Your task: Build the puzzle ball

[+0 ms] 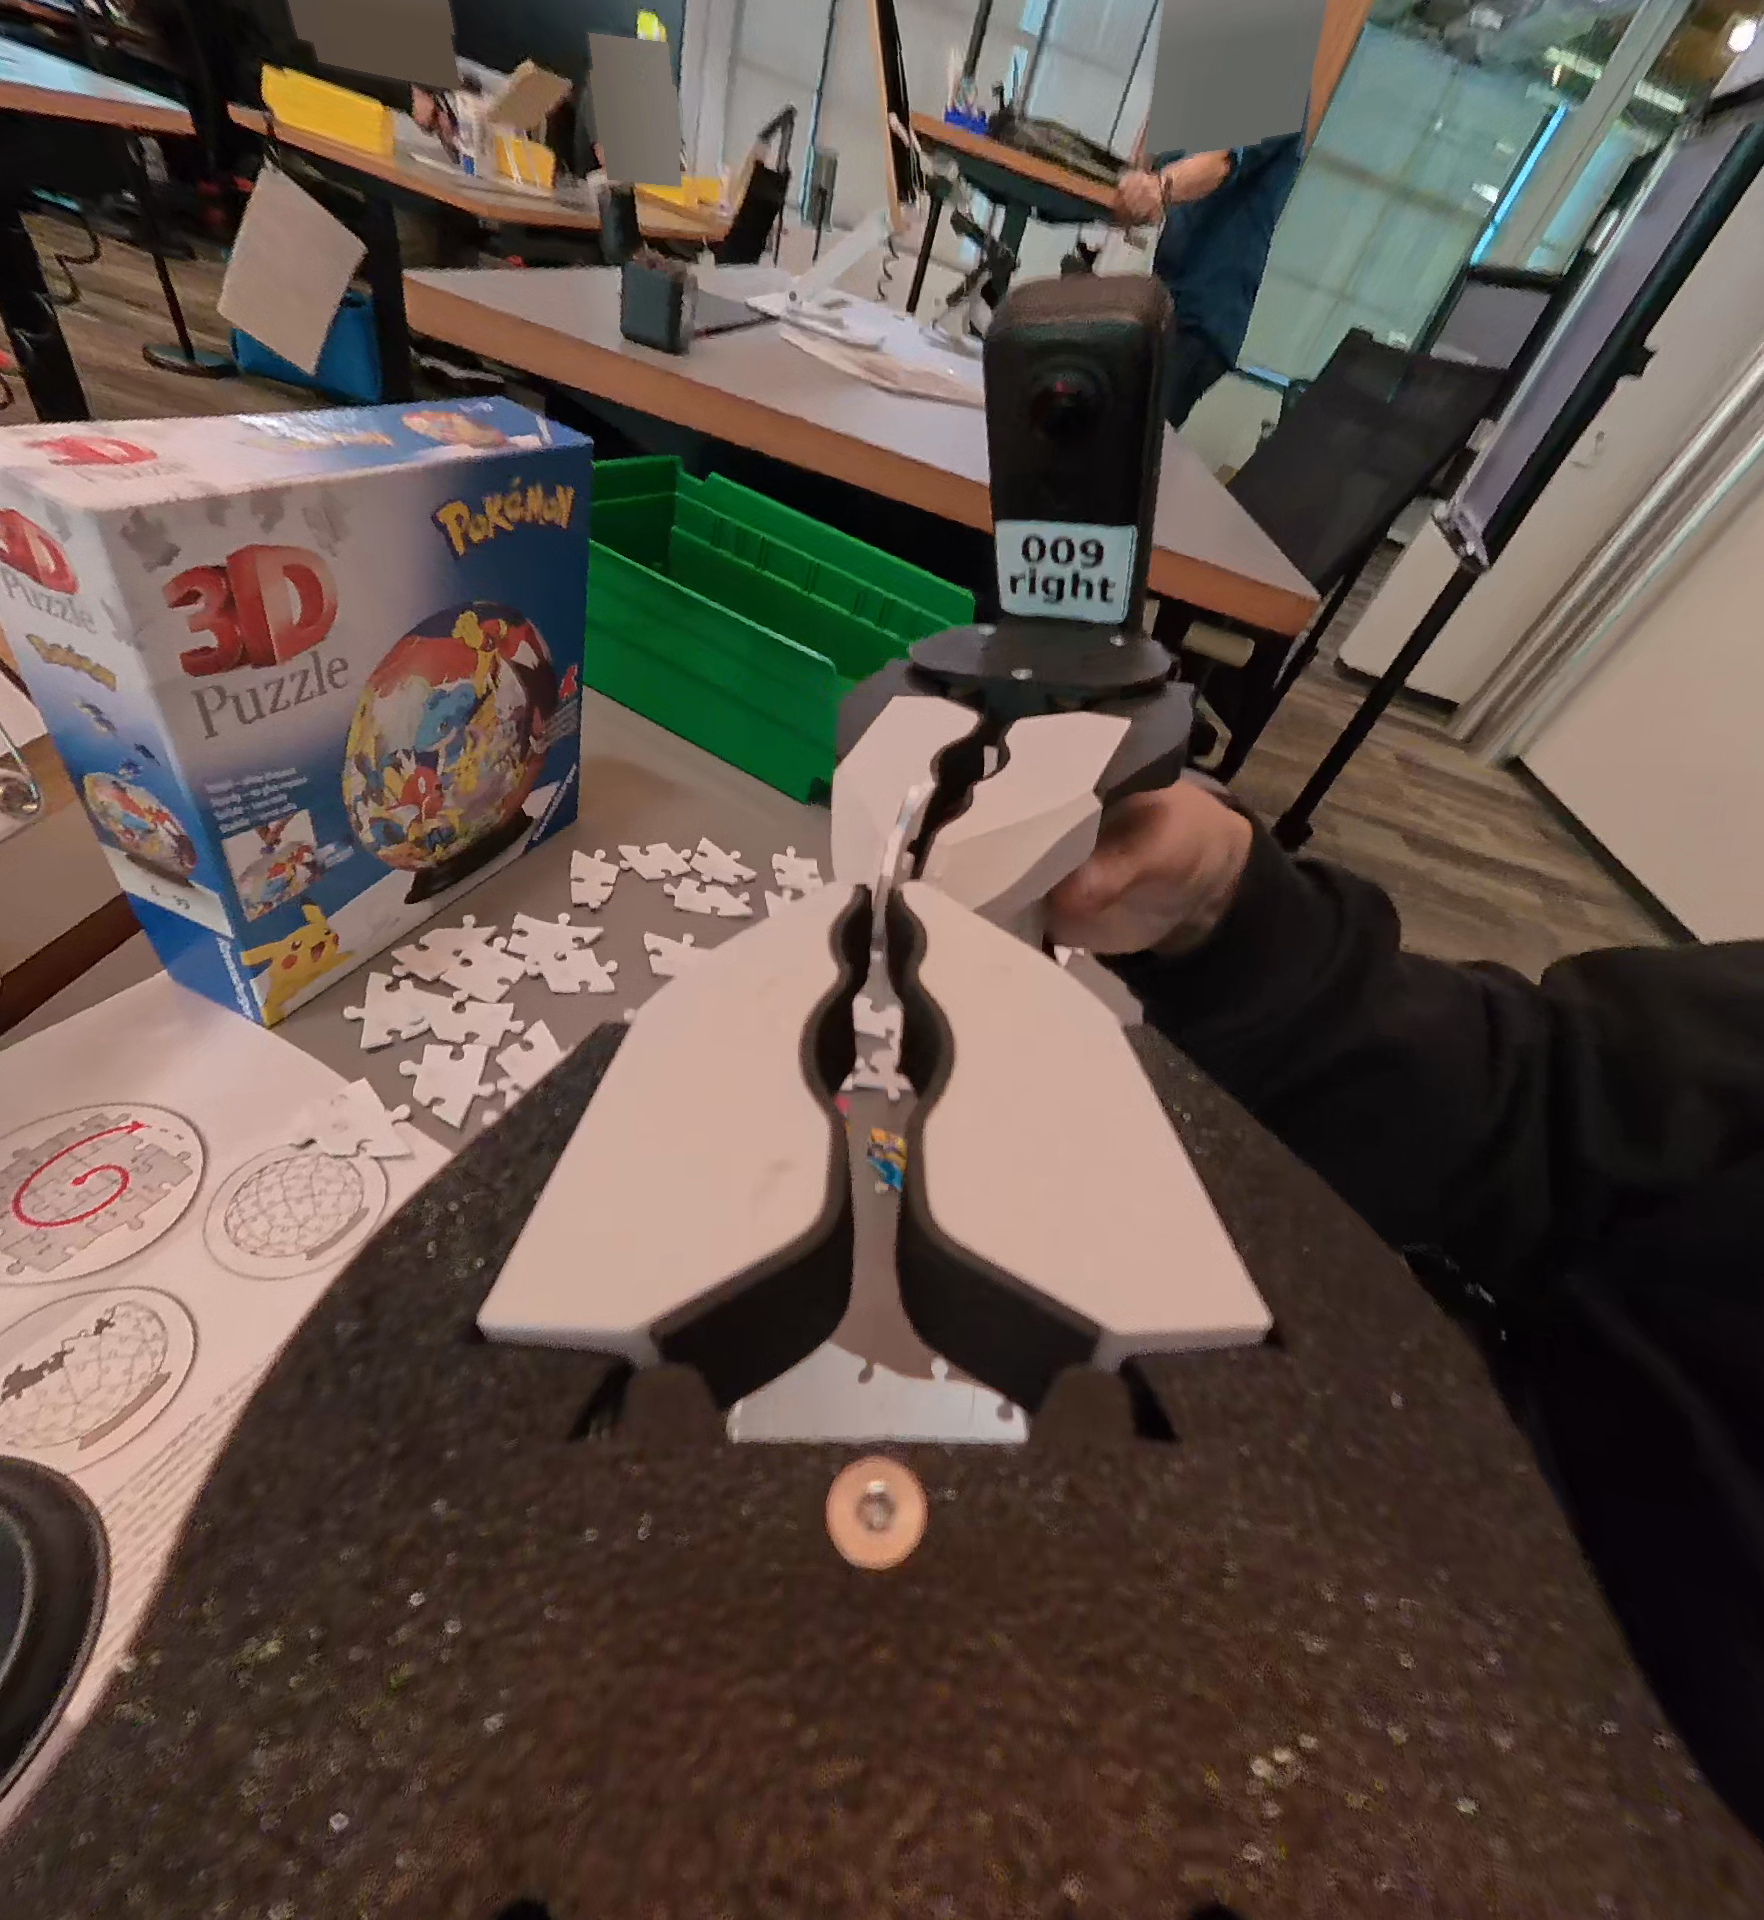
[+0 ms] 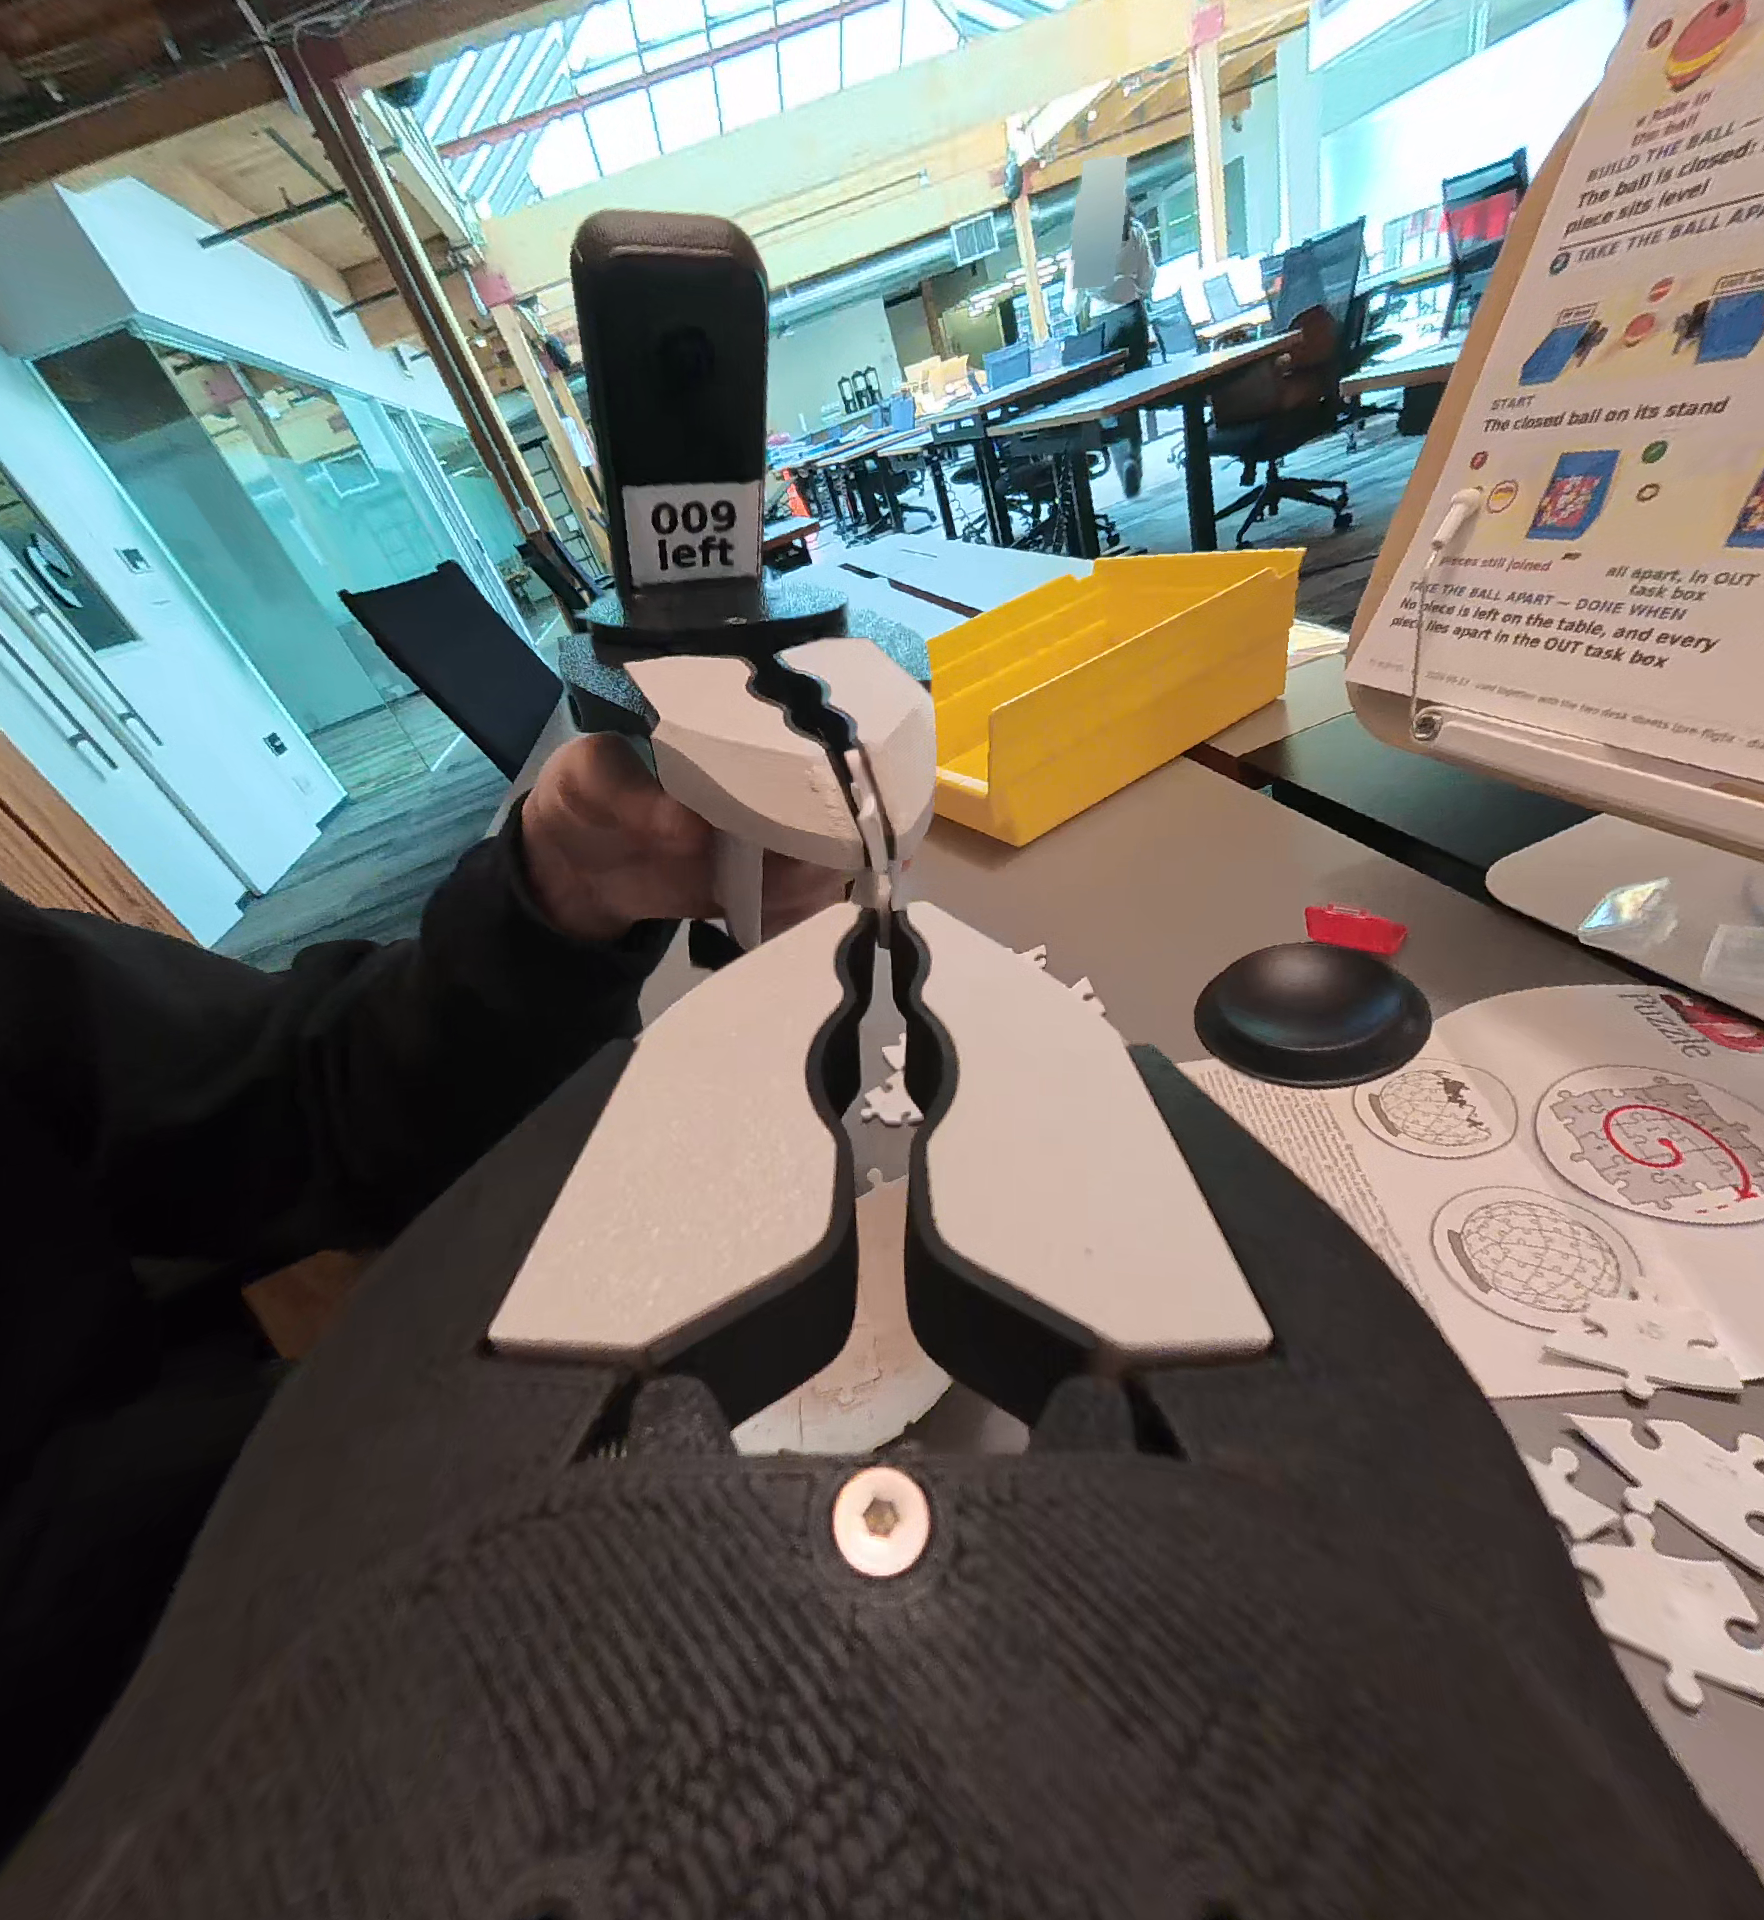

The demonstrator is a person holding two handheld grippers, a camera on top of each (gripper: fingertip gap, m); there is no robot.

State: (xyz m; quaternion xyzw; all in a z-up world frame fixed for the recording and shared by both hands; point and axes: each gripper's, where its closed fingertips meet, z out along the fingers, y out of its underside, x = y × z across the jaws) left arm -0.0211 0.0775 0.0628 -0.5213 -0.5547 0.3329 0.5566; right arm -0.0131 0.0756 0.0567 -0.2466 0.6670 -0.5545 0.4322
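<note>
The left hand-held gripper [image 1: 880, 920] and the right hand-held gripper [image 2: 883, 920] faced each other tip to tip above the tabletop [image 1: 649, 769], to the right of the puzzle box [image 1: 286, 675]. Each was clamped on a thin white puzzle piece [image 1: 893, 842] seen edge-on, held in the air between the two tips. Whether this was one piece or two joined could not be told.

The puzzle box stood upright, blue and white, with a colourful printed ball, a brand logo and red lettering on its front. Loose puzzle pieces [image 1: 483, 977] lay white side up just in front of the box and to its right. A printed instruction sheet [image 1: 78, 1247] with round diagrams and a red spiral arrow lay in front of the box, and one piece rested on its edge. A green bin [image 1: 753, 603] sat behind and to the right of the box.

Each gripper's black camera carried a white sticker with black print. In the right wrist view, a black round stand [image 2: 1309, 1013] sat beside the sheet, near a small red object [image 2: 1354, 925]. A yellow bin [image 2: 1106, 686] and a propped task card [image 2: 1636, 416] with text and pictures stood beyond it.
</note>
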